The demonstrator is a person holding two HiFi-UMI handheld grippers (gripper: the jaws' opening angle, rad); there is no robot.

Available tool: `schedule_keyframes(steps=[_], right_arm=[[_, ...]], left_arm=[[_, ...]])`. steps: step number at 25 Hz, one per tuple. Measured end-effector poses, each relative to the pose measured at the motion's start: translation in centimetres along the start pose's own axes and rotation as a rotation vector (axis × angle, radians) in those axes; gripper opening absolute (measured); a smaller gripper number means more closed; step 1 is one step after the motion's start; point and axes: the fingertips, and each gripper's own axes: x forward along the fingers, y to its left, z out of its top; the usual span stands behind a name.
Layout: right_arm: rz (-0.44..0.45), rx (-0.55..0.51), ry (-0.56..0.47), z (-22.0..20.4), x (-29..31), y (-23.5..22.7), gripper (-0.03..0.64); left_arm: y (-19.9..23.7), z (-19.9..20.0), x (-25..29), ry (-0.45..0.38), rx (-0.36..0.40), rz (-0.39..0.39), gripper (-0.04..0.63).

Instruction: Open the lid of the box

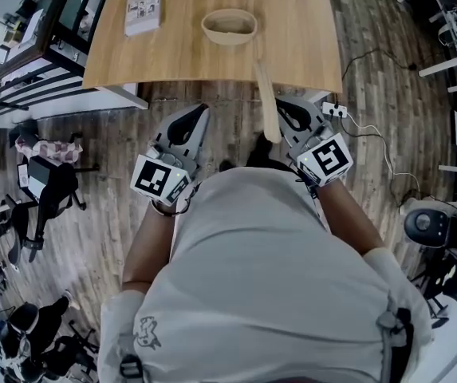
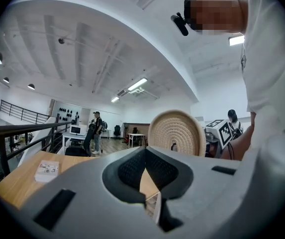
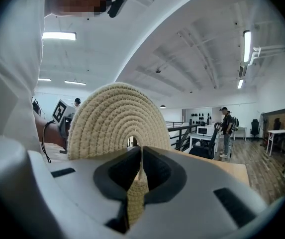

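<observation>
the table is pale wood with fine grain. on it the box is cream. off its near edge, the lid shows cream coiled rings. the left gripper and right gripper are grey, with marker cubes in black-and-white squares.

The person wore a pale grey short-sleeved shirt with a small dark emblem on one sleeve. Black buckles sat at both shoulders, perhaps part of a harness. A thin dark band circled the left wrist. The left tongs and right tongs had smooth light grey shells, with black ribbed pads in a dark recess and black rectangular slots. Each carried a white cube printed with black square markers. A small black camera sat at the head.
</observation>
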Motion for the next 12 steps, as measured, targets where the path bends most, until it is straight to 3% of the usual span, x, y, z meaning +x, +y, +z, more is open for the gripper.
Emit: schedule_keyframes(steps=[12], right_arm=[[-0.013, 0.010, -0.007, 0.82, -0.97, 1.16, 0.021]], left_arm=[[-0.12, 0.35, -0.49, -0.015, -0.002, -0.028, 0.005]])
